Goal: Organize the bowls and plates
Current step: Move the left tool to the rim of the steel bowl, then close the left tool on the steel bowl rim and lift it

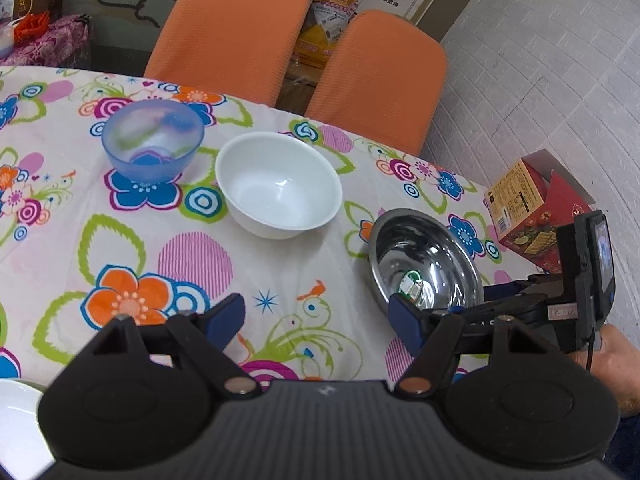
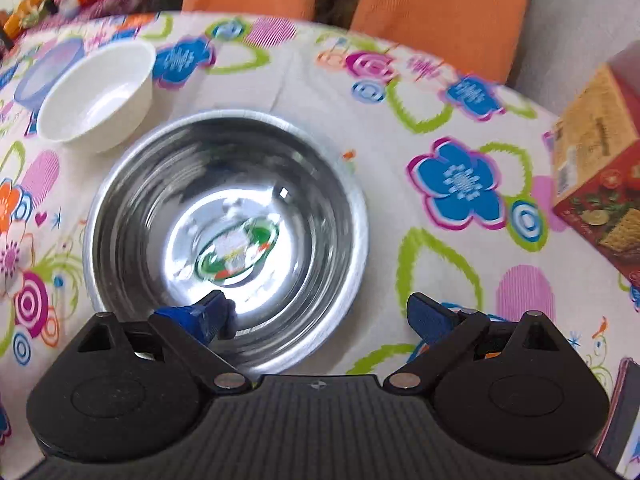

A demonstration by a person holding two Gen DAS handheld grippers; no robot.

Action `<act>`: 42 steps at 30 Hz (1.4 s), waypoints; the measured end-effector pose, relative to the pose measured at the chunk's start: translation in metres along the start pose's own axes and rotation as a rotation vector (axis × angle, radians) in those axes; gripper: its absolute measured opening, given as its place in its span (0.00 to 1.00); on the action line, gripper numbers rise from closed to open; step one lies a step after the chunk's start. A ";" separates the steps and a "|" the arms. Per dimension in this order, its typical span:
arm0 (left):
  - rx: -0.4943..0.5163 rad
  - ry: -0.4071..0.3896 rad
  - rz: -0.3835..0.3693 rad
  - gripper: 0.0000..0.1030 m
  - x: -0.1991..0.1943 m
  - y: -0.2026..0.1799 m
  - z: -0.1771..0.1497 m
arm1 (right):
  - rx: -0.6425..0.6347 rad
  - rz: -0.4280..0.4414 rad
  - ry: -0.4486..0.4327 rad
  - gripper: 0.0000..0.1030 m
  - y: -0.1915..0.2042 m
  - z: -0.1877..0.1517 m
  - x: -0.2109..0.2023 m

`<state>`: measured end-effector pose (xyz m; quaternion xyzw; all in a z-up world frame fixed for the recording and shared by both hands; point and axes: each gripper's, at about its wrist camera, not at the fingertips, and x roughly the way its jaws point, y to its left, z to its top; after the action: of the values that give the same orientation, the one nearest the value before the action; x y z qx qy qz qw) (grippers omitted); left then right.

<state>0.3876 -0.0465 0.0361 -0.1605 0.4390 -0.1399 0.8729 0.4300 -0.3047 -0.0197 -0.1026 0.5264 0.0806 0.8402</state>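
From the left wrist camera, we look across the desk (image 1: 60,248), covered in a flowered cloth. Our left tool (image 1: 316,322) hangs wide, gripping nothing, with bare cloth between its blue tips. At eleven o'clock stands the blue bowl (image 1: 153,141); just beside it, toward twelve, the white bowl (image 1: 279,185), the two near each other but apart. At two o'clock sits the steel bowl (image 1: 426,262), and the right tool (image 1: 404,320) reaches in from three o'clock, one blue tip inside the near rim. A white plate edge (image 1: 16,420) shows at eight o'clock, and a red carton (image 1: 528,208) lies beyond the steel bowl near the desk's edge.

From the right wrist camera, the steel bowl (image 2: 226,240) fills the centre, slightly blurred. Our right tool (image 2: 320,316) is spread wide and straddles the near rim: its left finger (image 2: 208,318) is inside the bowl, its right finger (image 2: 430,314) outside over the cloth, not yet closed. The white bowl (image 2: 100,96) sits at ten o'clock, clear of the steel one.

We judge the step to be taking the steel bowl by its rim. To do it well, we should seat the rim deep between the pads before closing, since thin polished metal may slip or tilt. We should then lift level and keep clear of the white bowl.
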 end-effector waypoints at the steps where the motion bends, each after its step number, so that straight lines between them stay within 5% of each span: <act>1: -0.007 0.008 -0.006 0.69 0.005 -0.004 0.001 | 0.032 -0.006 -0.044 0.82 -0.002 -0.001 -0.004; 6: -0.064 0.083 -0.054 0.69 0.048 -0.031 0.009 | 0.118 0.009 -0.158 0.82 -0.008 -0.002 0.001; 13: -0.095 0.085 0.033 0.66 0.095 -0.048 0.015 | 0.090 0.015 -0.242 0.82 -0.009 -0.007 0.019; 20: -0.037 0.105 0.068 0.36 0.118 -0.055 0.014 | 0.056 0.079 -0.288 0.79 -0.002 -0.016 0.016; 24: 0.014 0.114 0.086 0.18 0.118 -0.059 0.012 | 0.015 0.095 -0.281 0.78 0.019 -0.021 0.008; 42: 0.064 0.117 0.014 0.18 0.035 -0.030 -0.032 | 0.041 0.153 -0.327 0.83 0.085 -0.076 -0.051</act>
<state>0.3786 -0.0926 0.0049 -0.1207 0.4858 -0.1571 0.8513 0.3208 -0.2436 -0.0137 -0.0307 0.3905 0.1494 0.9079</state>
